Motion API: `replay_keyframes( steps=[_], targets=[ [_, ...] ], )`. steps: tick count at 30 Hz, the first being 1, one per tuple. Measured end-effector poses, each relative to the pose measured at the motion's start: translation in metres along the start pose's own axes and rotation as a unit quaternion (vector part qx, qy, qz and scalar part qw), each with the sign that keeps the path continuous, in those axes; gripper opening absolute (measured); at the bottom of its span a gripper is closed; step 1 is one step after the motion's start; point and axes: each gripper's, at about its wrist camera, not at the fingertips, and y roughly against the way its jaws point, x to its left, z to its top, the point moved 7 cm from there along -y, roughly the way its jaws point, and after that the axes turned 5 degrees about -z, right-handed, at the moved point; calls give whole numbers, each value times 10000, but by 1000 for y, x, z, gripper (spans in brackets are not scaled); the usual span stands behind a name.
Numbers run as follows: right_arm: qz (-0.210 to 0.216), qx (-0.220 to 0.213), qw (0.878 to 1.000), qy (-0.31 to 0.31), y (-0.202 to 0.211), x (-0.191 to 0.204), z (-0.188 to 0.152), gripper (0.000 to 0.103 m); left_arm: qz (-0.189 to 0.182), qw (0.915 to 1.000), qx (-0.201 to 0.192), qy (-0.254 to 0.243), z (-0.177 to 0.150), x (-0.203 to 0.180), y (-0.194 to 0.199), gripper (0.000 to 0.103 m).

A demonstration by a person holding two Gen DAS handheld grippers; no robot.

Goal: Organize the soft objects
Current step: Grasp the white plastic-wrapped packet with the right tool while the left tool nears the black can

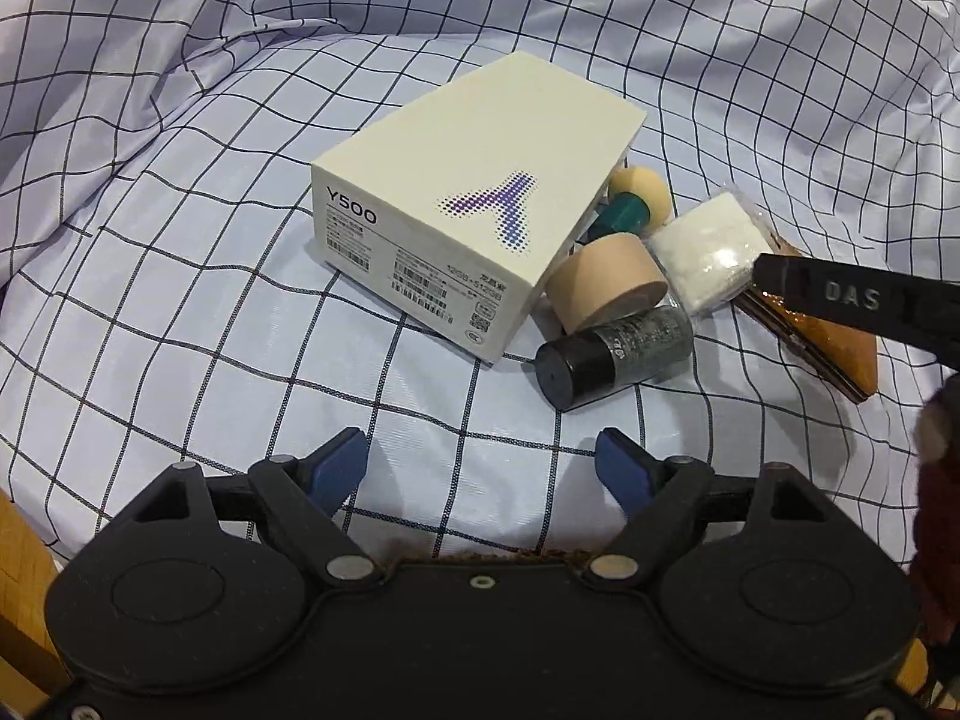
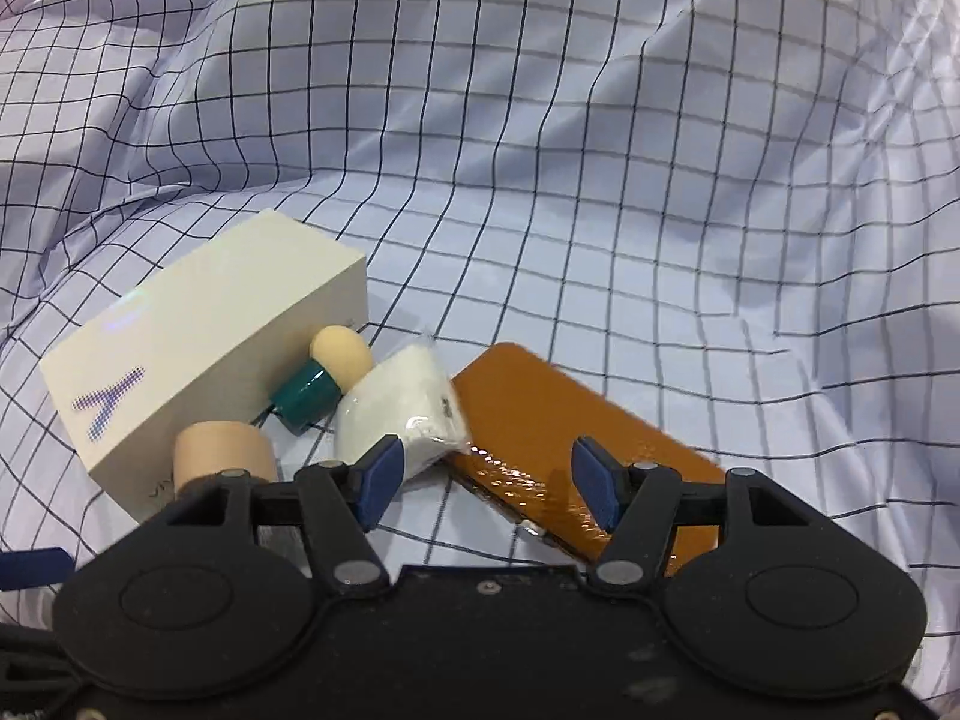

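Observation:
A cream phone box (image 1: 456, 228) (image 2: 204, 372) lies on a checked cloth (image 1: 180, 312) (image 2: 600, 180). Beside it lie a beige tape roll (image 1: 606, 288) (image 2: 222, 456), a sponge with a teal handle (image 1: 630, 204) (image 2: 324, 378), a white wrapped pack (image 1: 708, 258) (image 2: 402, 414), a dark glittery bottle (image 1: 612, 354) and an orange-brown flat case (image 1: 840, 348) (image 2: 570, 438). My left gripper (image 1: 480, 468) is open and empty, short of the bottle. My right gripper (image 2: 480, 480) is open, low over the near end of the case and the pack; its finger (image 1: 852, 300) shows in the left wrist view.
The cloth rises in folds at the back and sides (image 2: 180, 120). A wooden edge (image 1: 18, 570) shows at the lower left in the left wrist view.

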Motion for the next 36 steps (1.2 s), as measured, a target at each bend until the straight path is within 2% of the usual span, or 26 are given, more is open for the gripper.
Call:
replay_keyframes(
  steps=[4,9,16,18,20,21,23,26,31,36],
  targets=[
    [22,-207,9995,257,8,10,5,63,22,10000,38,-38,0,-1,-2,80],
    [148,-185,9977,632,4,31,5,63,20,10000,41,-87,-1,-1,-3,81],
    [91,-114,9942,1065,-10,50,2,64,-13,9998,46,-179,-2,-2,-5,85],
    [28,-136,9934,1139,-13,52,2,62,-44,9998,54,-166,-1,-2,-5,85],
    [-18,-143,9924,1222,-14,53,2,45,-59,9998,55,-173,-1,-1,-5,85],
    [-46,-150,9922,1237,-14,53,2,44,-59,9998,52,-181,-2,-1,-5,85],
    [1,-190,9934,1132,-11,49,4,32,-44,9998,44,-202,-2,-2,-5,85],
    [107,-155,9966,804,-4,37,5,26,-29,9997,41,-234,-3,-4,-6,87],
    [175,127,9997,136,4,8,-5,23,-25,9997,37,-251,-4,-4,-7,88],
    [216,481,9971,-552,19,-22,-30,22,-28,9997,43,-246,-3,-3,-7,88]
  ],
)
